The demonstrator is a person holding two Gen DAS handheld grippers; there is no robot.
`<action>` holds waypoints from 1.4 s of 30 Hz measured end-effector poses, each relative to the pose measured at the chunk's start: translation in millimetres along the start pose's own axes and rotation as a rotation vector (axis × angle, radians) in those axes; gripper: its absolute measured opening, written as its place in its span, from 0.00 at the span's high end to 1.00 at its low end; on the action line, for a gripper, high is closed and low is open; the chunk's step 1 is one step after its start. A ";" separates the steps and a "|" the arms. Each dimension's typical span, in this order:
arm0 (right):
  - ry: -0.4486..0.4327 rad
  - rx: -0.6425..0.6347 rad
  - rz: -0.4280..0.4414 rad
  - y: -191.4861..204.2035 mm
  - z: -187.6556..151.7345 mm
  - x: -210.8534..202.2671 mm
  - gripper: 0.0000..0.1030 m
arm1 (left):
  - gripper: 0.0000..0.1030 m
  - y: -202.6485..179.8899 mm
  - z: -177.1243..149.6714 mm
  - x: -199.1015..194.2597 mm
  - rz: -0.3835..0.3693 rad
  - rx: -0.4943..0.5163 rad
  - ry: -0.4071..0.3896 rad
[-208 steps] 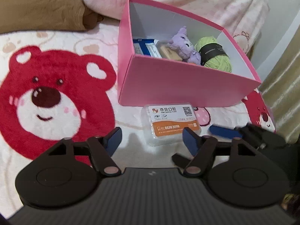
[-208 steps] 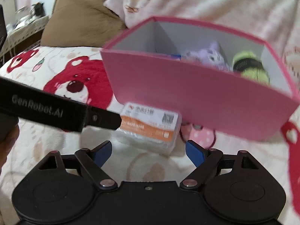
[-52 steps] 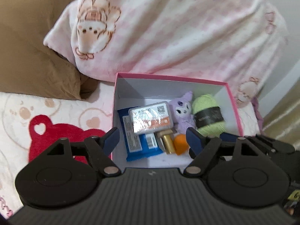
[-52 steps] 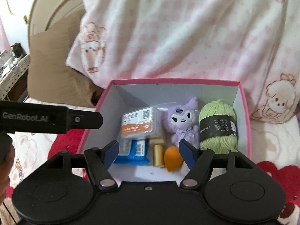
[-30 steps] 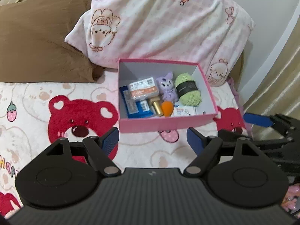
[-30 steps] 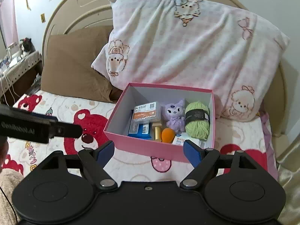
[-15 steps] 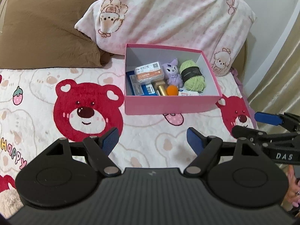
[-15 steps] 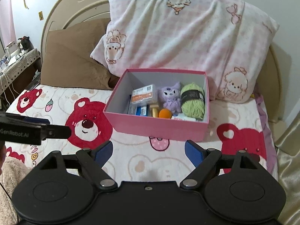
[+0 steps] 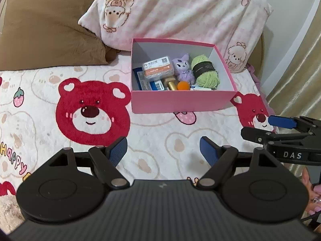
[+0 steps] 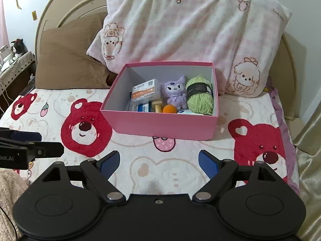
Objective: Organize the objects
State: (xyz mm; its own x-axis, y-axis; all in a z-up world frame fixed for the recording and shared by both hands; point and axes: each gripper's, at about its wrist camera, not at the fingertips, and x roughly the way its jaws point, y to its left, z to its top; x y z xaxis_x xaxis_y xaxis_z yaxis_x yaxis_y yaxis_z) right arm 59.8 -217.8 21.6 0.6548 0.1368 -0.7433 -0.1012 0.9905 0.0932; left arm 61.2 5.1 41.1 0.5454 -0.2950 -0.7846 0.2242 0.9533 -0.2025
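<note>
The left gripper (image 9: pixel 163 150) hangs over the bear-print blanket (image 9: pixel 40 100) with its blue pads spread wide and nothing between them; its jaws have just been opening further. The pink box (image 9: pixel 180 102) sits well beyond it, up and slightly right of the gap between the pads, in front of the pink pillow (image 9: pixel 180 10), with the brown pillow (image 9: pixel 46 28) off to the left. Inside the box, from left to right, lie a blue packet (image 9: pixel 155 84) under a clear case with an orange label (image 9: pixel 158 69), a gold tube (image 9: pixel 172 84), an orange ball (image 9: pixel 183 85), a purple plush toy (image 9: pixel 183 69) and a ball of green yarn (image 9: pixel 205 73) with a black band. The right gripper (image 10: pixel 159 162) also stands open and empty, well short of the box, which lies straight ahead of it.

Readable writing: "HAPPY" in coloured letters on the blanket at the far left of the left view, "DAS" on the right gripper's side there, and "oot.AI" on the left gripper's body at the left edge of the right view. The case label carries print and a square code too small to read.

Compared with half a second ago, both cameras sit a little lower and the box looks slightly farther up the frame; its contents lie unchanged. Some seconds back the clear case lay on the blanket in front of the box; it is now inside.
</note>
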 end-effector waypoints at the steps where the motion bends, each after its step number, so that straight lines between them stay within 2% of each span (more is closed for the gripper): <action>1: 0.002 0.005 0.005 -0.8 -0.4 1.0 0.14 | 0.17 0.0 0.2 2.7 0.003 0.001 0.006; 5: 0.005 0.008 0.008 -1.7 -2.2 4.6 0.13 | 0.15 -2.3 -0.6 12.1 0.029 0.021 0.026; 8: 0.009 0.003 -0.002 -0.7 -3.7 7.0 0.07 | 0.04 -3.7 -1.9 15.7 0.031 0.020 0.034; 9: 0.014 0.003 -0.008 -0.2 -4.0 8.0 0.06 | 0.03 -4.2 -1.9 16.9 0.026 0.022 0.042; 13: 0.041 0.014 -0.054 0.7 -3.2 12.4 0.05 | 0.03 -4.4 -2.6 20.1 0.024 0.014 0.064; 26: 0.055 0.021 -0.068 1.1 -8.1 7.5 0.05 | 0.03 4.7 -8.6 8.5 0.065 -0.037 0.094; 32: 0.057 0.015 -0.087 3.0 -11.2 2.1 0.05 | 0.03 7.3 -9.7 7.4 0.119 -0.041 0.128; 42: 0.063 0.020 -0.102 4.1 -13.4 -3.1 0.05 | 0.03 10.6 -13.2 8.9 0.126 -0.060 0.151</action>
State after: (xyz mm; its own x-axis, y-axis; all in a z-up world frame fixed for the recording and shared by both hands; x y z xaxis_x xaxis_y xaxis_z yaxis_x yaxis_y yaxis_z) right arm 47.4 -214.4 15.4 0.6127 0.0343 -0.7896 -0.0205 0.9994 0.0275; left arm 57.8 13.4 24.3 0.4377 -0.1645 -0.8840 0.1114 0.9855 -0.1282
